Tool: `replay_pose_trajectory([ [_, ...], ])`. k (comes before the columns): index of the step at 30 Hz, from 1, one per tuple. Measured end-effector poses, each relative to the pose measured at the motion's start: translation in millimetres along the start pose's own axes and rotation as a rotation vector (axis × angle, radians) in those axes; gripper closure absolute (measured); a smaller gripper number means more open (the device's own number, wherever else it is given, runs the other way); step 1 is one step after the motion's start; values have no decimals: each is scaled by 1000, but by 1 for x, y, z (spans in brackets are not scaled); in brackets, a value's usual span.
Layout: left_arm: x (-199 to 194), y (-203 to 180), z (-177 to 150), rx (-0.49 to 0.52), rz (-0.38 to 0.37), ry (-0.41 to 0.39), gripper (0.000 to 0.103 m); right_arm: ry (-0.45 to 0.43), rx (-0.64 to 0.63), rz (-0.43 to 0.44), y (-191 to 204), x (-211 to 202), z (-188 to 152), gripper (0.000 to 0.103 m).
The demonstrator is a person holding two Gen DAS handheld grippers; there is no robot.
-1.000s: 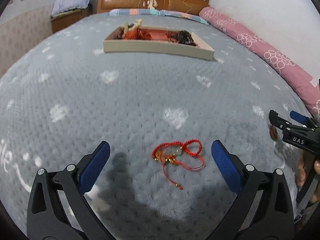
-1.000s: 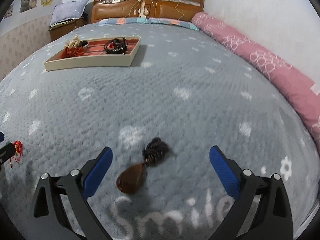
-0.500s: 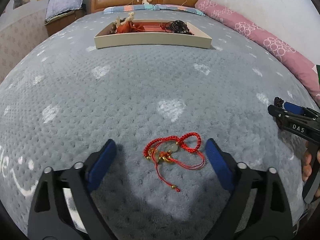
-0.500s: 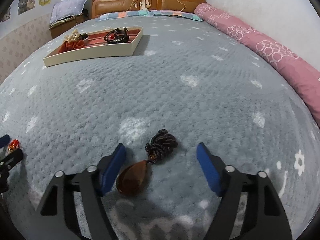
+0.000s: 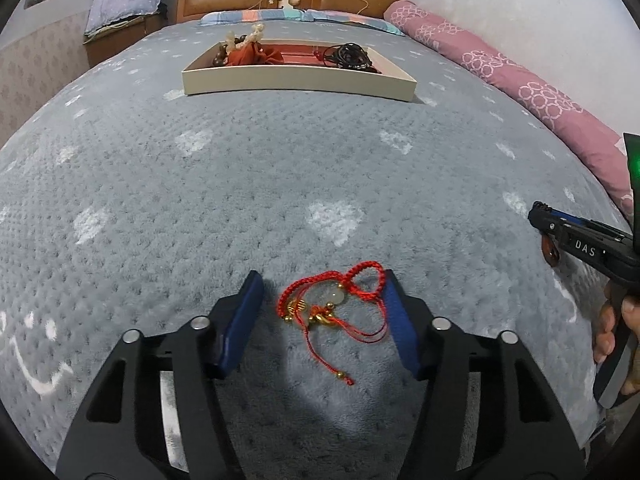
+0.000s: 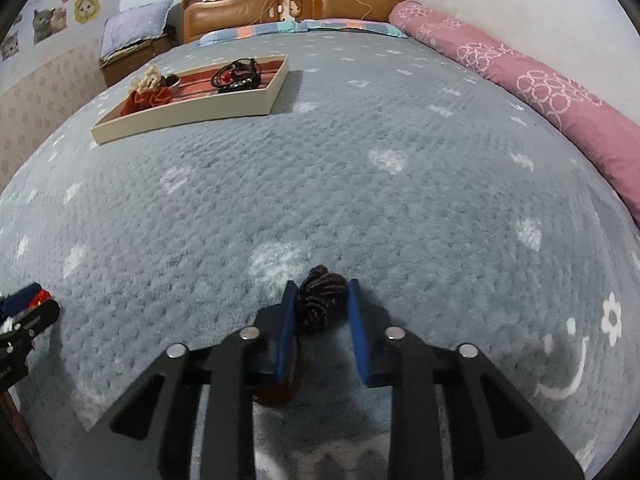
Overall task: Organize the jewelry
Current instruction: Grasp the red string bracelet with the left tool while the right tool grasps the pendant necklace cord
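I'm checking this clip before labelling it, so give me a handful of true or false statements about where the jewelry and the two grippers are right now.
1. The red braided cord bracelet lies on the grey fleece blanket between the left gripper fingers. True.
2. The right gripper is wide open above bare blanket. False: its fingers have narrowed around the dark beaded necklace.
3. The cream rectangular tray already holds jewelry. True.
4. The red bracelet is in the tray. False: it is on the blanket.

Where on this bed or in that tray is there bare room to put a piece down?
The grey blanket is bare between the tray and both grippers. Inside the tray, a strip between the orange scrunchie and the dark bead bundle looks free. Its two ends are crowded.
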State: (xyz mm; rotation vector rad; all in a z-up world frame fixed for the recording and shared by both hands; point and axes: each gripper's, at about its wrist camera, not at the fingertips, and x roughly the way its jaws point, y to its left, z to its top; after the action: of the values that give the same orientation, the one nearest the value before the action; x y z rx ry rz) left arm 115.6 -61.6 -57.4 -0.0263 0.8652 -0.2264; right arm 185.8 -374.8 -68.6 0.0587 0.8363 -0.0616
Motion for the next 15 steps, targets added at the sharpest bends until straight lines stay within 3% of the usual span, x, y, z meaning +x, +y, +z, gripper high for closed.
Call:
replay_pose_trajectory([
  [2, 0, 0, 0, -1, -9, 2, 49, -1, 0, -1, 0, 0, 0, 79],
  [4, 1, 1, 1, -3, -20, 2, 65, -4, -3, -5, 1, 0, 1, 80],
  [9, 1, 4, 3, -13, -46, 7, 84, -7, -6, -7, 2, -1, 1, 80],
  [15, 3, 2, 6, 8, -56, 14, 90, -12, 3, 5, 0, -2, 0, 81],
])
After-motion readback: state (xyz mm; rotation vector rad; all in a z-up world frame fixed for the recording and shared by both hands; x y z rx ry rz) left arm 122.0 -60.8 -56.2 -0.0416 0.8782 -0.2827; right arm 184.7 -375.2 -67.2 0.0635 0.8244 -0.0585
